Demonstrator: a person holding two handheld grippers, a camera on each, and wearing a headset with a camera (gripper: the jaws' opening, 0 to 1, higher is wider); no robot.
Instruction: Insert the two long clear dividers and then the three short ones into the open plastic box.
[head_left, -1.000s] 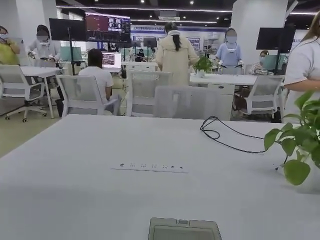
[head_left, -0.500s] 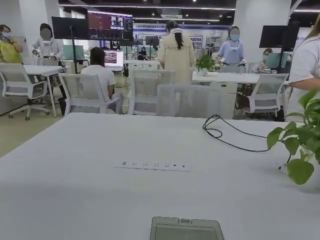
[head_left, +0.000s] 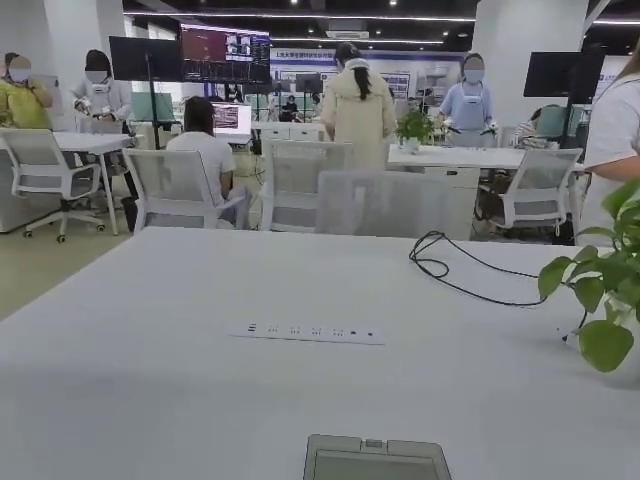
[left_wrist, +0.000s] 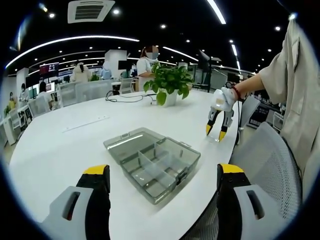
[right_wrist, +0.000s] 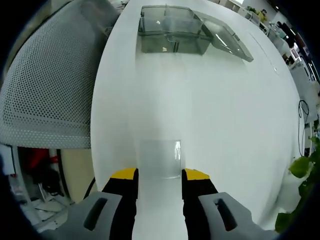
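Left gripper (left_wrist: 162, 172) is held roughly level, jaws spread wide apart. Right gripper (left_wrist: 215, 133) points tips-down, forearm (left_wrist: 250, 82) stretched out from a loose beige sleeve (left_wrist: 282, 70). Its jaws sit much closer together, and honestly I can't tell if they're pinching anything.

White table (head_left: 150, 380), black cable (head_left: 428, 273), socket strip (head_left: 310, 332), potted plant (left_wrist: 167, 82), mesh chairs (head_left: 175, 185)

White table (head_left: 150, 380), and a smoky grey see-through box (left_wrist: 152, 162). Left tongs (left_wrist: 163, 170) and right tongs (right_wrist: 160, 174) match: yellow tips, black fingers, light grey bodies. Divider (right_wrist: 159, 157) is plain clear. Plant (left_wrist: 167, 80) is green in a white pot, cable (head_left: 470, 275) is black, and the chair (right_wrist: 50, 80) is pale grey mesh with tiny holes.
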